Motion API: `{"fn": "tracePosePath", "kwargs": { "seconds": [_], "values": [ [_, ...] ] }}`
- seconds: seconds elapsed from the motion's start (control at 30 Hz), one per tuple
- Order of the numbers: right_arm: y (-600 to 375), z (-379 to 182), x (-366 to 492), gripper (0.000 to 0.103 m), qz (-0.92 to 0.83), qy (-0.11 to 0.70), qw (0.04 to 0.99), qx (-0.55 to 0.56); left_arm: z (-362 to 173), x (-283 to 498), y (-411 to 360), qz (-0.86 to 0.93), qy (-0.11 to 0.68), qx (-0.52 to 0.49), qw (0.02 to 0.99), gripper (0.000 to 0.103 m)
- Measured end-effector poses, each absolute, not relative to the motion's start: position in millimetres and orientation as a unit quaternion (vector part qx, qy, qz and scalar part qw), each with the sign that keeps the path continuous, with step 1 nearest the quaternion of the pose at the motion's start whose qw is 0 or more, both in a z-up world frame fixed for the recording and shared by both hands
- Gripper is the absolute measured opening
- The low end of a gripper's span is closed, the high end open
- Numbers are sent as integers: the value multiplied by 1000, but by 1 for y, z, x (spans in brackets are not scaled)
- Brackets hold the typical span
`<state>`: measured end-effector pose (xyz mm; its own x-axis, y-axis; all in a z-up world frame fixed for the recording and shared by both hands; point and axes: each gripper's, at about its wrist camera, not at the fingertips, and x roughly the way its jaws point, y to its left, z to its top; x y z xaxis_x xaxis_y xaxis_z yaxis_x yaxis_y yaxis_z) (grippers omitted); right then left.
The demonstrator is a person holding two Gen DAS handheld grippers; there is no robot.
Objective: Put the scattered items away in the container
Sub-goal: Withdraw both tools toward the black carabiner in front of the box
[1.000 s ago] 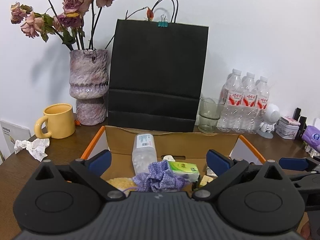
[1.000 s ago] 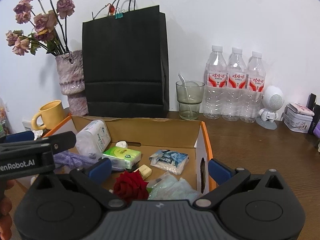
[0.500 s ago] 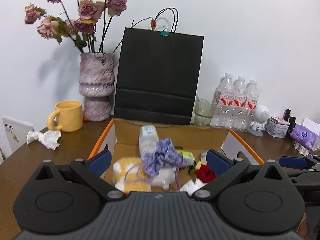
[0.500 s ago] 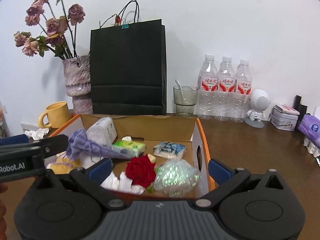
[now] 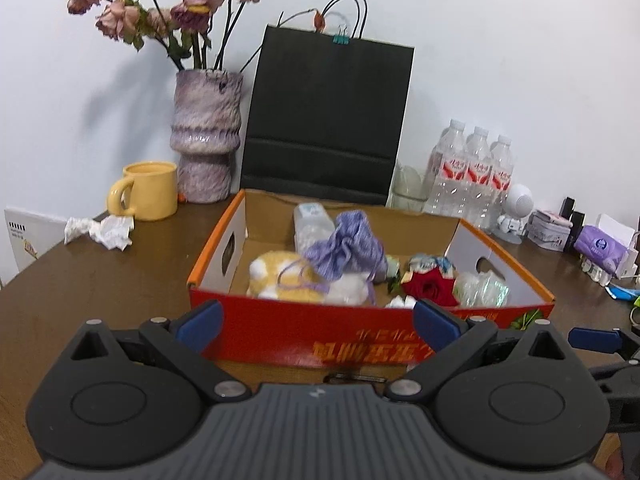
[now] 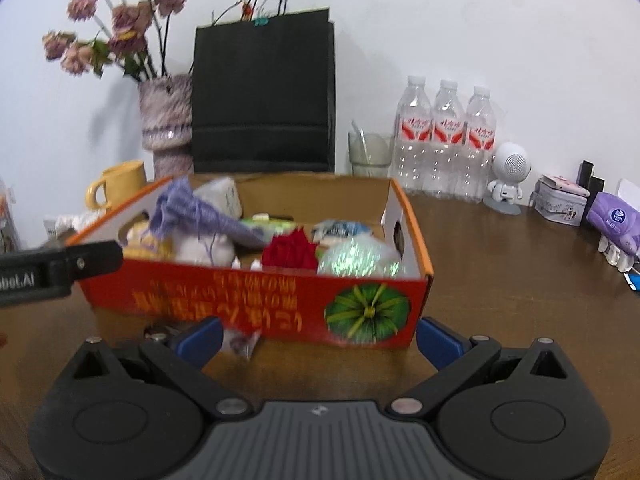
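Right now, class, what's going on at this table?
A person holds two grippers, the left gripper and right gripper, both open and empty, in front of the cardboard box. The box already holds a purple pouch, a red rose and a plush toy. A crumpled tissue lies outside by the yellow mug.

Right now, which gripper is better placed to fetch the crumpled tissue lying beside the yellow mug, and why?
Left, probably. The crumpled tissue lies left of the box, on the side of the left gripper, open and empty. The right gripper would have to cross over.
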<state>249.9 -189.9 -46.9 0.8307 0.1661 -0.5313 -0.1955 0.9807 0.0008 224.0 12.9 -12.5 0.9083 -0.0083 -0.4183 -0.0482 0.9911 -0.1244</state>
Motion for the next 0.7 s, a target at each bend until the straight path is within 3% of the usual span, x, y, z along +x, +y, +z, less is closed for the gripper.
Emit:
{"fn": "tracePosePath", "kwargs": {
  "seconds": [0.7],
  "values": [
    [-200, -74, 262, 103, 107, 332, 937, -3, -50, 235, 5, -13, 279, -5, 960, 103]
  ]
}}
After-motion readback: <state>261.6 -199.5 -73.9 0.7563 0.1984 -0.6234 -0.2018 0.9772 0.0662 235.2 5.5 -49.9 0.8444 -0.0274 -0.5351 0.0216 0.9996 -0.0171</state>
